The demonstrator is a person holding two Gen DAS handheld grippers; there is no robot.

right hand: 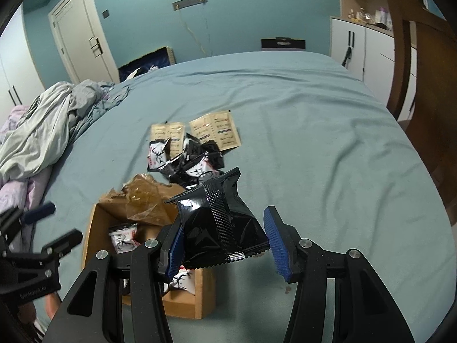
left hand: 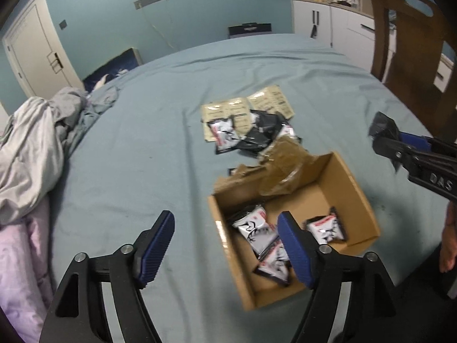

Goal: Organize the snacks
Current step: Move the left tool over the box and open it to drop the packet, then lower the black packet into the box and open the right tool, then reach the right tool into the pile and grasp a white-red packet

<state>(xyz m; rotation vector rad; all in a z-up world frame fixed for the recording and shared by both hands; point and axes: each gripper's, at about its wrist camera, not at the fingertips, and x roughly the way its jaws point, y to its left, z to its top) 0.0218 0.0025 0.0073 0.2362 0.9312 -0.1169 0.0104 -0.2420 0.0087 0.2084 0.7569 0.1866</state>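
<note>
While crumpled bedding (left hand: 34, 143) lay at nine o'clock, the left gripper (left hand: 225, 245) hung released, nothing between its jaws, over the cardboard box (left hand: 354, 197) holding snack packets (left hand: 257, 228); loose packets (left hand: 228, 134) lay at twelve o'clock; the right gripper (right hand: 225, 243) grasped a black packet (right hand: 222, 217) at three o'clock.

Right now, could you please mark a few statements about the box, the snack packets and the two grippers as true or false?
1. The left gripper holds a packet. False: its jaws stand open with nothing between them, above the cardboard box.
2. The right gripper carries a black packet. True.
3. The box is empty. False: several black-and-white packets lie inside.
4. More packets sit in a pile on the bed sheet beyond the box. True.
5. The box stands on a wooden chair. False: it rests on the bed sheet; the chair stands beside the bed.
</note>
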